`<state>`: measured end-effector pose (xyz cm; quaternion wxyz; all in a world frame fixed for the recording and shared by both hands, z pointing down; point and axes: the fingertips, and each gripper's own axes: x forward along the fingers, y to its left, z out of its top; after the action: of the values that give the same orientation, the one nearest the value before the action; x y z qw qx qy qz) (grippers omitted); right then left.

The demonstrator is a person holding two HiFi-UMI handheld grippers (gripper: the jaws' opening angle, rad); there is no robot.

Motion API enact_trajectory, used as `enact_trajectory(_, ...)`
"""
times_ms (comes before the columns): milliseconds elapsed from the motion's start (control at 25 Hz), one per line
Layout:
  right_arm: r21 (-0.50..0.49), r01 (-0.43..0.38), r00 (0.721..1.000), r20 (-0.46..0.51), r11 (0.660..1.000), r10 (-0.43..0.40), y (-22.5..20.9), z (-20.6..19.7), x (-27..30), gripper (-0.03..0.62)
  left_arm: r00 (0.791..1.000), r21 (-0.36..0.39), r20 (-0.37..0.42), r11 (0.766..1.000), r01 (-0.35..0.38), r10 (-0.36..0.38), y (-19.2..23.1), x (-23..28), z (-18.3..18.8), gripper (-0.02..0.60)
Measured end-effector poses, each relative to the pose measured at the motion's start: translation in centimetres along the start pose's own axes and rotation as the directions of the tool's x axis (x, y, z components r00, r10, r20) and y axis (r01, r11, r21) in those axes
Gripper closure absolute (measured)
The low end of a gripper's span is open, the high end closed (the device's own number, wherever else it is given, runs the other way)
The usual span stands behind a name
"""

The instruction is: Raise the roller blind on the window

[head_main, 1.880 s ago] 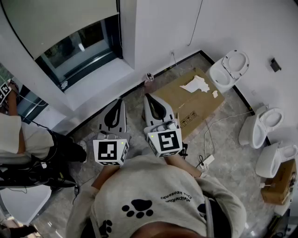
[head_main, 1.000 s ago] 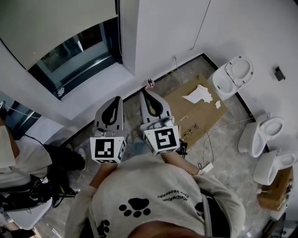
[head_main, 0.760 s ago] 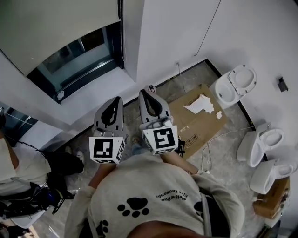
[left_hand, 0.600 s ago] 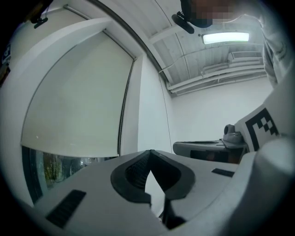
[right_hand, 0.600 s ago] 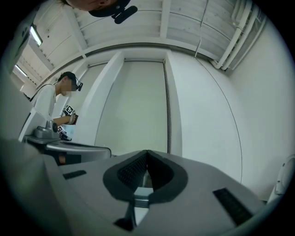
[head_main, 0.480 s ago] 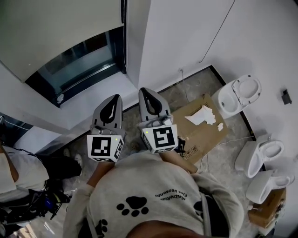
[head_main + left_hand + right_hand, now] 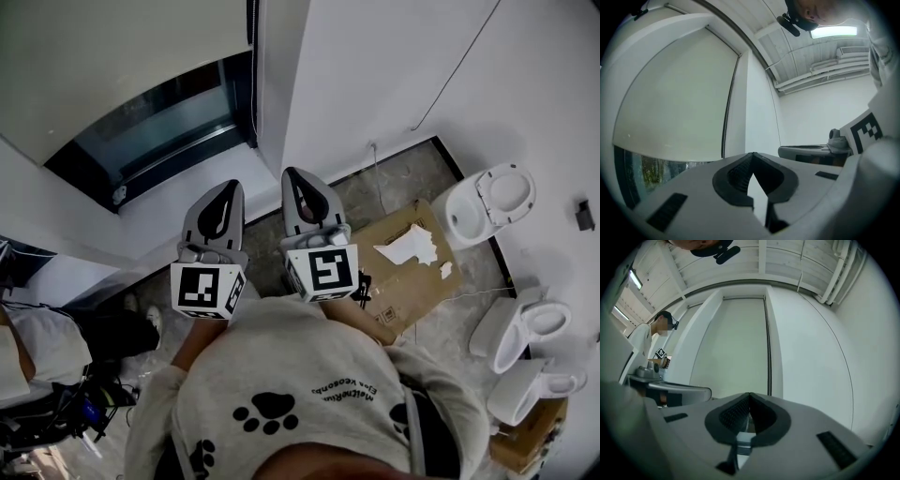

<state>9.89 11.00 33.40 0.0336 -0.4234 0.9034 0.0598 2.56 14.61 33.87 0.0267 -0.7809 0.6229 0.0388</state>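
The pale roller blind (image 7: 112,56) covers the upper part of the window, with dark glass (image 7: 159,131) showing below its bottom edge. Its dark pull chain (image 7: 253,66) hangs at the window's right side. My left gripper (image 7: 228,187) and right gripper (image 7: 293,173) are held side by side, pointing level at the window, both shut and empty. In the left gripper view, the blind (image 7: 679,103) and chain (image 7: 729,108) lie beyond the closed tips (image 7: 753,153). The right gripper view shows the chain (image 7: 768,343) straight ahead, above its closed tips (image 7: 749,393), still some way off.
A white windowsill (image 7: 187,202) runs under the window. A flattened cardboard box (image 7: 412,253) lies on the floor to the right, with several toilets (image 7: 492,202) along the right wall. Another person (image 7: 647,338) stands at the left with equipment.
Both grippers have moved forward together toward the window; their tips now reach over the sill. The box and toilets have slid to the right in the head view. Jaws stay shut.
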Motion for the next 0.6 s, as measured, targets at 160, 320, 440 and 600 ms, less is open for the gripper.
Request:
enact_trajectory(160, 0.009, -0.002, 1.000, -0.022, 1.000, 0.002, -0.4, -0.8, 0.7, 0.588, 1.000, -0.010, -0.006, 1.000, -0.011, 0.011, 0.6, 0.8, -0.3, 0.574)
enact_trajectory(320, 0.003, 0.008, 1.000, -0.023, 1.000, -0.008, -0.7, -1.2, 1.5, 0.588, 1.000, -0.017, -0.004, 1.000, 0.007, -0.008, 1.0, 1.9, -0.4, 0.574)
enact_trajectory(440, 0.002, 0.018, 1.000, -0.025, 1.000, -0.018, -1.3, -1.4, 2.5, 0.588, 1.000, -0.018, 0.001, 1.000, 0.022, -0.022, 1.3, 3.1, -0.4, 0.574)
enact_trajectory(600, -0.018, 0.027, 0.999, -0.023, 0.999, -0.028, -2.0, -1.2, 3.9, 0.588, 0.999, -0.036, 0.003, 0.999, 0.033, -0.033, 2.1, 4.8, -0.6, 0.574)
